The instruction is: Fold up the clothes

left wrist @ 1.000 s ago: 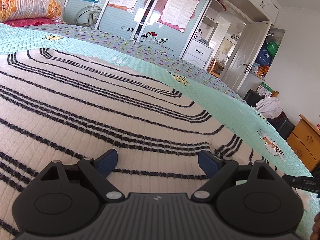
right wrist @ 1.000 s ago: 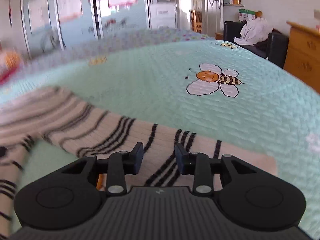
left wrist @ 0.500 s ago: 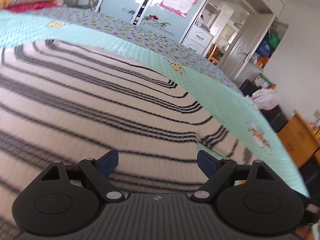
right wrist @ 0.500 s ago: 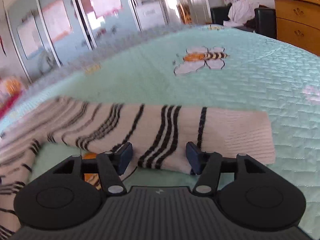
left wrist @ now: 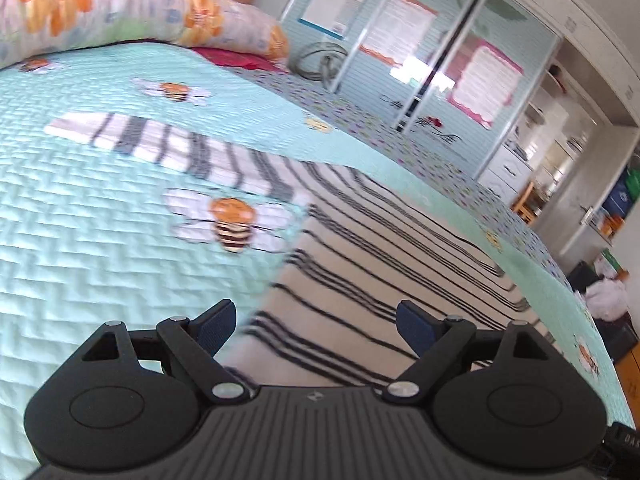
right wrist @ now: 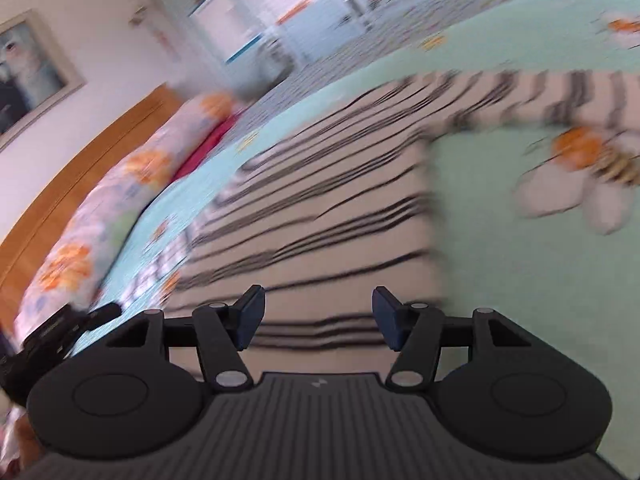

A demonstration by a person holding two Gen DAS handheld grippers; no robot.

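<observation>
Looked soft, light and floppy, that striped sweater (left wrist: 384, 248) mid-frame on the bed (left wrist: 80, 200); best pinched at a sleeve end (left wrist: 80, 130) upper left; both hand-held grippers (left wrist: 316, 320) (right wrist: 318, 316) spread wide, empty.

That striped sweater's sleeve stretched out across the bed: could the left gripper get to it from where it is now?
Probably yes. The left gripper has its jaws open and empty above the striped sweater, and the sleeve lies flat on the bedspread ahead of it, with nothing on top of it or in between.
</observation>
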